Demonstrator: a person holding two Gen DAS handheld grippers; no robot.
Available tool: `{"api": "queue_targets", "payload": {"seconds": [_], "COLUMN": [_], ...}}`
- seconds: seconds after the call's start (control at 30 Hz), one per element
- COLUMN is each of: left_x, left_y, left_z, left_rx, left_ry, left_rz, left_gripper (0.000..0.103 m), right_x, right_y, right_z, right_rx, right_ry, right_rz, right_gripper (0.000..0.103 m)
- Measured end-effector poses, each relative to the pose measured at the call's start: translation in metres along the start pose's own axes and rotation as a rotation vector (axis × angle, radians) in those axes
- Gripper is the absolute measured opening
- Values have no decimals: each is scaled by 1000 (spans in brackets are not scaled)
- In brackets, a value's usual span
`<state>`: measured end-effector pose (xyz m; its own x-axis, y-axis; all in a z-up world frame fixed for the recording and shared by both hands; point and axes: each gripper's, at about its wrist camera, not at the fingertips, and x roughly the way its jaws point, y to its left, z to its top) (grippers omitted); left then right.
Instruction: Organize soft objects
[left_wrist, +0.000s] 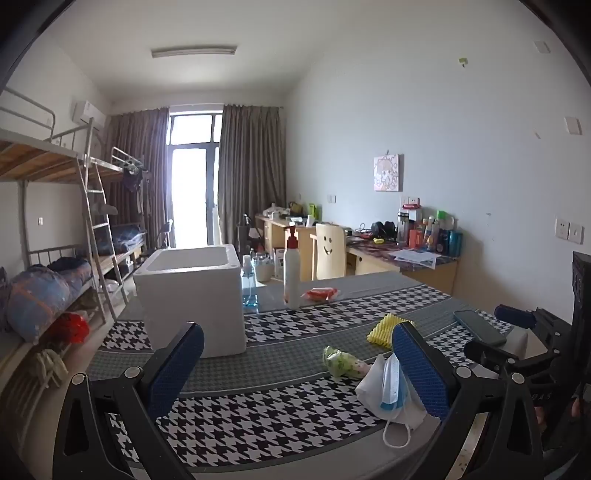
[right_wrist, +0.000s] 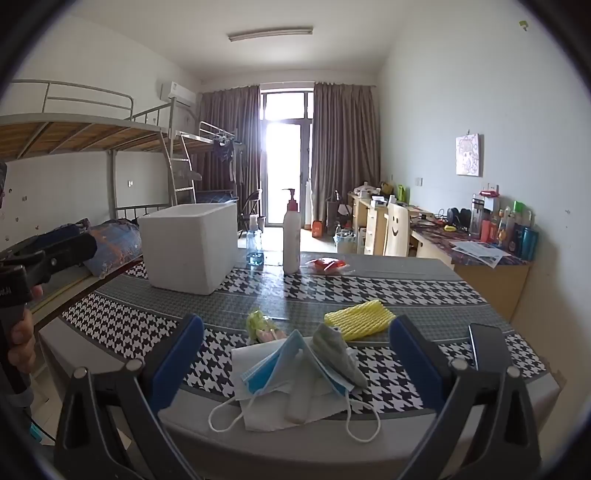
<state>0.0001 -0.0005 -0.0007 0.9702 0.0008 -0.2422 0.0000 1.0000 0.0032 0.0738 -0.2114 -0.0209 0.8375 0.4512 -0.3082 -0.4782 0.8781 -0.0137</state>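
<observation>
Left to right: white foam box (right_wrist: 188, 247) at table's far left, no soft item seen in it; interior mostly hidden. Left gripper (left_wrist: 299, 365) spread, holding nothing. Green bundle (right_wrist: 258, 325), blue face masks (right_wrist: 295, 363) on white tissue (right_wrist: 258, 413), yellow foam net (right_wrist: 360, 319) loose on houndstooth cloth (right_wrist: 406, 291). Right gripper (right_wrist: 295, 362) spread wide, empty, masks between fingers. Judgement: sorting not begun; all items remain.

Table (right_wrist: 424, 273) under houndstooth cloth (right_wrist: 369, 288), foam box (right_wrist: 188, 247).
</observation>
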Motion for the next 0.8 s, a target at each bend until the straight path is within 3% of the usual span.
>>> {"api": "queue_targets", "payload": {"seconds": [0.07, 0.37, 0.8], "left_x": [-6, 6, 6], "left_y": [7, 6, 6], "left_z": [-2, 1, 2], "left_rx": [-48, -33, -35], "left_ry": [-38, 15, 14], "left_rz": [-4, 0, 8], "left_gripper": [102, 102, 102], "right_x": [0, -2, 3], "right_y": [0, -1, -1], "right_z": [0, 4, 2], "right_rx": [14, 8, -2], "right_ry": [2, -4, 5], "right_rz": [3, 0, -8], "right_gripper": [102, 102, 102]}}
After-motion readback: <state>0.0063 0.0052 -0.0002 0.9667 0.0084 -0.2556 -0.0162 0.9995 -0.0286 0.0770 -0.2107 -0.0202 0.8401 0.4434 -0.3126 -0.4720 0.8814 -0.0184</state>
